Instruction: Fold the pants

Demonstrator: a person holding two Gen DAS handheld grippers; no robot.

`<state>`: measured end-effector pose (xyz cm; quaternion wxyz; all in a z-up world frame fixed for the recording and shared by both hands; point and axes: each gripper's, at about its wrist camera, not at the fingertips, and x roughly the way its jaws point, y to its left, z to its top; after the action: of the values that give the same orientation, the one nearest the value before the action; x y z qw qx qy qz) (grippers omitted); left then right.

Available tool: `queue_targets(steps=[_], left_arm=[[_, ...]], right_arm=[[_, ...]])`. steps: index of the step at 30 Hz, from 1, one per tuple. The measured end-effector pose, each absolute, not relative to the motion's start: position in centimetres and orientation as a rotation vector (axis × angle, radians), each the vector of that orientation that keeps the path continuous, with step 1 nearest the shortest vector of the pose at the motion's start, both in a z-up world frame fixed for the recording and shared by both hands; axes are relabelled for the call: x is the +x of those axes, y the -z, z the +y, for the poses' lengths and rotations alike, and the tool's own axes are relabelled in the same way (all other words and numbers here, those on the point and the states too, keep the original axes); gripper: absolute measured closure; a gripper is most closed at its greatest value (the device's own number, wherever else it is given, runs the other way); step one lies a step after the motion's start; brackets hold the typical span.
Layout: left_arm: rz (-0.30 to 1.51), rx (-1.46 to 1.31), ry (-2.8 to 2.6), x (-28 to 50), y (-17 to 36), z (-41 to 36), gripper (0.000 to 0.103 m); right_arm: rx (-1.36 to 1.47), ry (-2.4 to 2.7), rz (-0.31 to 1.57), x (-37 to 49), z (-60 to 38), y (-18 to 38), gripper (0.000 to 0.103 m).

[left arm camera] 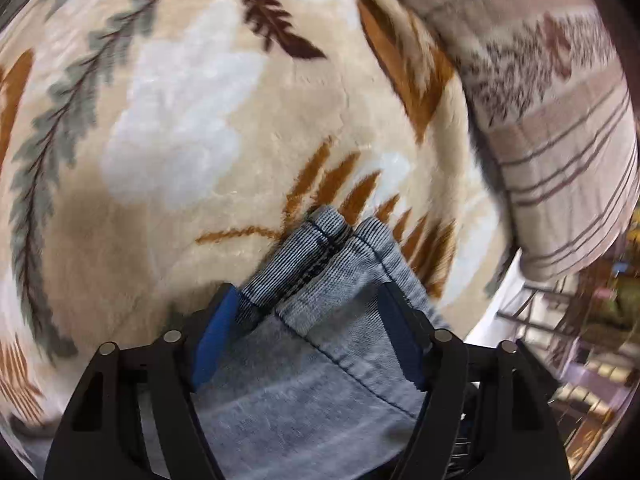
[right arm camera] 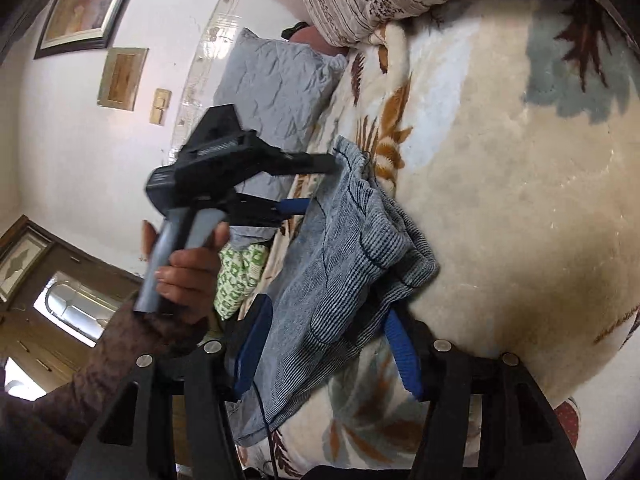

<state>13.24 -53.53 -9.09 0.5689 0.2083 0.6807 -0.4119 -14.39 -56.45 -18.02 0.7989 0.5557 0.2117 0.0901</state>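
Observation:
The pants are light blue denim [left arm camera: 320, 320], with a ribbed waistband, above a cream leaf-patterned blanket [left arm camera: 180, 140]. In the left wrist view the fabric lies between the blue-padded fingers of my left gripper [left arm camera: 308, 316], whose jaws stand wide apart. In the right wrist view the pants [right arm camera: 340, 260] hang bunched between the fingers of my right gripper [right arm camera: 328, 336], also wide apart. The left gripper also shows in the right wrist view [right arm camera: 316, 184], held by a hand, its fingers at the upper edge of the pants.
A striped beige pillow [left arm camera: 560, 120] lies at the blanket's far edge. A grey pillow [right arm camera: 276, 92] and a green-patterned cloth [right arm camera: 240, 276] lie by the wall. Framed pictures [right arm camera: 84, 4] hang on the white wall. The blanket [right arm camera: 520, 200] stretches to the right.

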Motion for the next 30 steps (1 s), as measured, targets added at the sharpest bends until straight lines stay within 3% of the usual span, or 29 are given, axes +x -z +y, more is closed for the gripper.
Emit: queue_targets(steps=[1, 5, 8, 9, 10, 11, 14, 17, 30], left_arm=[[1.584, 0.503, 0.991, 12.9, 9.2, -53.6, 0.020], [1.558, 0.514, 1.048, 11.9, 9.8, -54.1, 0.012], [1.516, 0.530, 1.097, 10.8, 9.7, -54.1, 0.013], [1.494, 0.528, 1.110, 10.5, 9.6, -53.8, 0.016], [1.478, 0.525, 1.112, 9.8, 9.5, -53.9, 0.033], [1.467, 0.520, 1.113, 9.7, 9.3, -53.6, 0.055], [1.448, 0.472, 1.103, 10.1, 9.0, -52.8, 0.081], [1.388, 0.469, 1.106, 9.4, 7.9, -51.8, 0.085], [1.286, 0.356, 1.070, 9.5, 2.0, -46.3, 0.085]], right_arm=[[1.200, -0.200, 0.439, -14.5, -56.5, 18.1, 0.045], [1.227, -0.238, 0.371, -14.4, -56.7, 18.2, 0.045], [1.228, -0.239, 0.354, -14.0, -56.9, 18.1, 0.056], [1.227, -0.225, 0.364, -13.7, -57.0, 18.2, 0.063], [1.227, -0.202, 0.386, -13.3, -57.1, 18.4, 0.075], [1.232, -0.185, 0.400, -13.1, -57.2, 18.6, 0.080], [1.229, -0.162, 0.410, -13.1, -57.1, 18.4, 0.083], [1.192, -0.139, 0.432, -13.0, -56.9, 17.5, 0.083], [0.836, -0.056, 0.534, -12.2, -53.3, 9.0, 0.083]])
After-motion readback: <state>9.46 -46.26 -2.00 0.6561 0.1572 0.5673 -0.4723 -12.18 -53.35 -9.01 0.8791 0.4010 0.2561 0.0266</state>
